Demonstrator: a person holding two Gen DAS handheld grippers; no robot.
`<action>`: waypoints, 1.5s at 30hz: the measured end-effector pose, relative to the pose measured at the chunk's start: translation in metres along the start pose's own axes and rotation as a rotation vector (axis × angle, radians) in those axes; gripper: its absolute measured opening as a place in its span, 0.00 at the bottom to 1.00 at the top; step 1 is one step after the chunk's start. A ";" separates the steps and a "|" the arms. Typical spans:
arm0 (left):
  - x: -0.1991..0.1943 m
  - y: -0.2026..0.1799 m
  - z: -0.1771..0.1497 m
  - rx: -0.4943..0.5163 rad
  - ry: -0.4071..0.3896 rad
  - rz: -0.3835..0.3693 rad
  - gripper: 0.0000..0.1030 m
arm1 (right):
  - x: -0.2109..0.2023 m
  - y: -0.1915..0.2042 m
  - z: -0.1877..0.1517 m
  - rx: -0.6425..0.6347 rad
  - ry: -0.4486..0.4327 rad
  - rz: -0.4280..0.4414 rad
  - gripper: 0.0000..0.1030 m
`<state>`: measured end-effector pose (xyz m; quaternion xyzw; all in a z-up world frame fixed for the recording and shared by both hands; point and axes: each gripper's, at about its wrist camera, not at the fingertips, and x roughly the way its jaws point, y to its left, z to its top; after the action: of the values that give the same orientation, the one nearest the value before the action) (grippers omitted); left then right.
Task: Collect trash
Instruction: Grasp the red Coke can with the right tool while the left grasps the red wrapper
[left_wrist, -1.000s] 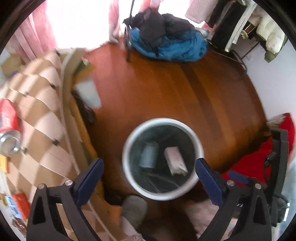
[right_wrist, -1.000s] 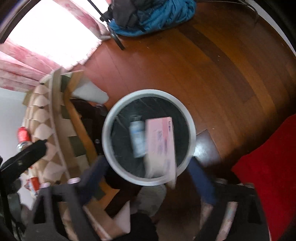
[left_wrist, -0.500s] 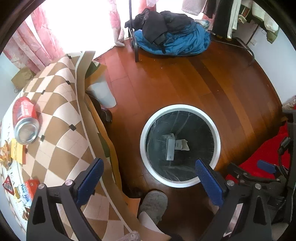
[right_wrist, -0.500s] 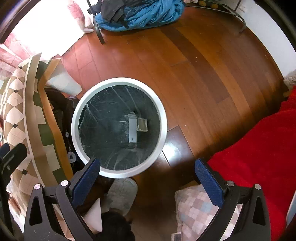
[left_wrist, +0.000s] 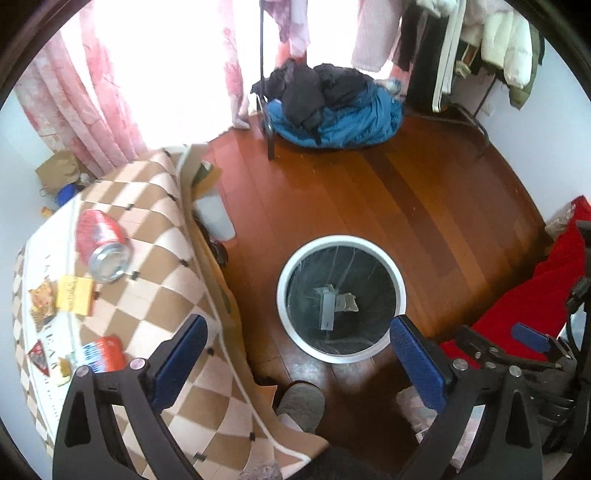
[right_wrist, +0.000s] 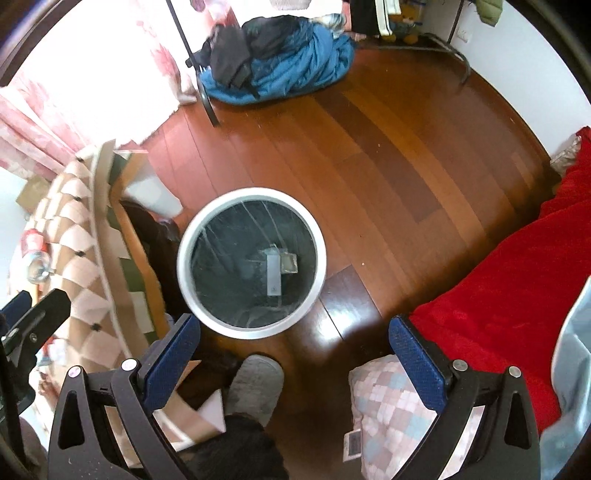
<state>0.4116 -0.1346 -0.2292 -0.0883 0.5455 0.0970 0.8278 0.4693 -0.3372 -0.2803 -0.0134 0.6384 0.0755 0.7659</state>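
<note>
Both our grippers, left and right, are hanging spread wide and empty above the white-rimmed bin. A second ago a pink box was dropping from the right one; now it is lying with other scraps at the bottom of the dark liner, so that piece is collected. We are lifting away, and a red can and wrappers are waiting on the checkered table.
</note>
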 end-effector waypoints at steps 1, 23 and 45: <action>-0.009 0.003 0.000 -0.006 -0.010 0.012 0.98 | -0.011 0.000 -0.002 0.005 -0.015 0.005 1.00; -0.060 0.317 -0.094 -0.515 -0.040 0.307 0.98 | -0.089 0.266 -0.028 -0.363 -0.040 0.275 1.00; 0.049 0.435 -0.150 -0.705 0.097 0.265 0.24 | 0.105 0.511 0.029 -0.727 0.151 0.058 1.00</action>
<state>0.1859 0.2512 -0.3504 -0.3006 0.5238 0.3807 0.7002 0.4481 0.1815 -0.3395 -0.2720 0.6249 0.3175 0.6593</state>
